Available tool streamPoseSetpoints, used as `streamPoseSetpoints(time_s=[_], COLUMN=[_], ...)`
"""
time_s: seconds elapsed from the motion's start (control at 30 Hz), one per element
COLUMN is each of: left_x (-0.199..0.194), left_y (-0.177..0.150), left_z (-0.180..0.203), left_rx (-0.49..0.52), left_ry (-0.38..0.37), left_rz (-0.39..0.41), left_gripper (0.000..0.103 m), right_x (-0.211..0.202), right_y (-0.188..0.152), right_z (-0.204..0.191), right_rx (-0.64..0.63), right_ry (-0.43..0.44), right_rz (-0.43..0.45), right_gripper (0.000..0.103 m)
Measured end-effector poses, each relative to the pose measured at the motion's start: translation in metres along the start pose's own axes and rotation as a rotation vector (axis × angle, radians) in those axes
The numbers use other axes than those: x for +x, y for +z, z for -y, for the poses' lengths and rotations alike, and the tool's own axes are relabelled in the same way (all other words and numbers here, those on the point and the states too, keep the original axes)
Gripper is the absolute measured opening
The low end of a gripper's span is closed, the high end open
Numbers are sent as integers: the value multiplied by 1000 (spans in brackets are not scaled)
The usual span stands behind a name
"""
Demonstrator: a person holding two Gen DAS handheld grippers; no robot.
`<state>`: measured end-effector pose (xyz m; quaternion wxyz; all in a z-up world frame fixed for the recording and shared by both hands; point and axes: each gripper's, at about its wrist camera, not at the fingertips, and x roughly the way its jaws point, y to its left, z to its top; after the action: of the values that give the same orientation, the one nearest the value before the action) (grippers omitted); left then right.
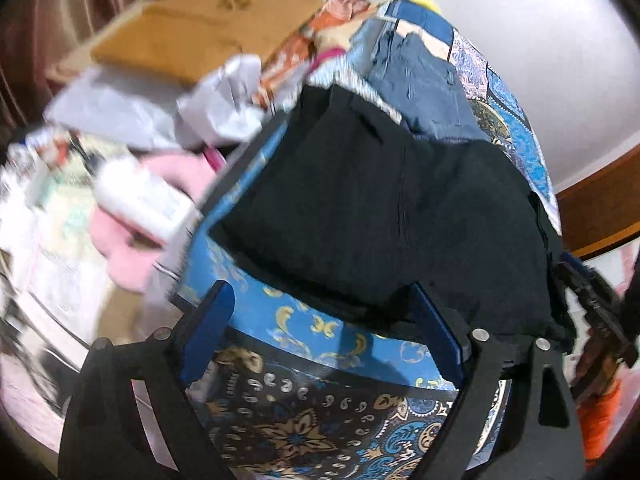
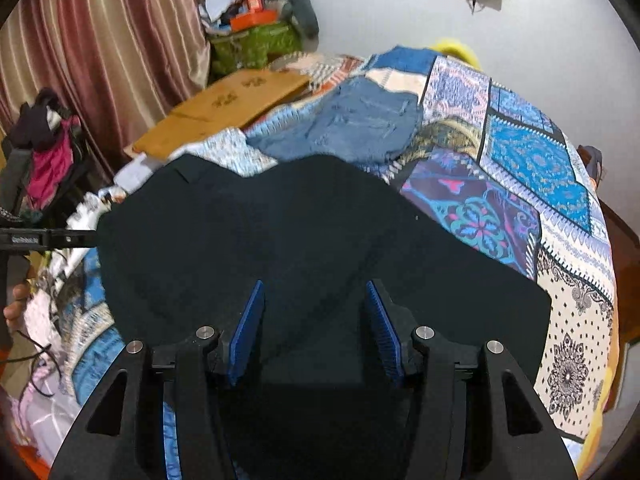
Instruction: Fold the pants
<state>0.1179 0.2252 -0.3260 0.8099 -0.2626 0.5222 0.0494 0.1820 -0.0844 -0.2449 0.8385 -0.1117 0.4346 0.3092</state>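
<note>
Centrally, black pants (image 2: 280, 240) lie spread on the patterned bedspread (image 2: 540, 168), near its front edge. Right gripper (image 2: 314, 320) over them, jaws apart. Left gripper (image 1: 320, 332) at their hem, jaws apart. Folded jeans (image 2: 352, 120) behind.

The pants (image 2: 288, 236) lie on the bed (image 2: 520, 168), filling the centre of the right wrist frame. The jeans (image 2: 360, 124) lie on the bed behind them, toward the upper centre. The cardboard box (image 2: 236, 108) sits at the upper left, beside the jeans. The right tool (image 2: 314, 328) stands over the pants at the lower centre. In the left wrist frame, the left tool (image 1: 320, 332) stands at the lower centre, before the pants' near edge.
</note>
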Motion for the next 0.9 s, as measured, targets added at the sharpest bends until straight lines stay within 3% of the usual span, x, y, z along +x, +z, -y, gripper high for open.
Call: streamPoseSetpoints(time_s=[0.13,0.37,0.7,0.73,0.8,0.83,0.9], left_x=[8,23,43,44,46,48,49], left_y=[-1,11,32,33,34,36,38], left_z=[1,-10,-16,-15,-11,-8,-9], left_rx=[-12,-85,-171,-170,-152,-140,-143], left_ry=[-32,-98,-155,-149,-100,-50,-52], left_rz=[2,0,-13,-7,-9,-10,-11], left_gripper=[93,102,101,97,62,55,42], right_x=[11,14,16,16,16,16,16], right_y=[-3,-4,-4,-4,-4,-3,-3], right_z=[0,3,2,2,2,2,2], right_rx=[-18,0,6,8,12,14,16], right_ry=[12,45,59,60,63,63,65], right_rz=[-49,-50,-39,-37,-35,-34,-30], right_gripper=[49,50,51,51,51,51,51])
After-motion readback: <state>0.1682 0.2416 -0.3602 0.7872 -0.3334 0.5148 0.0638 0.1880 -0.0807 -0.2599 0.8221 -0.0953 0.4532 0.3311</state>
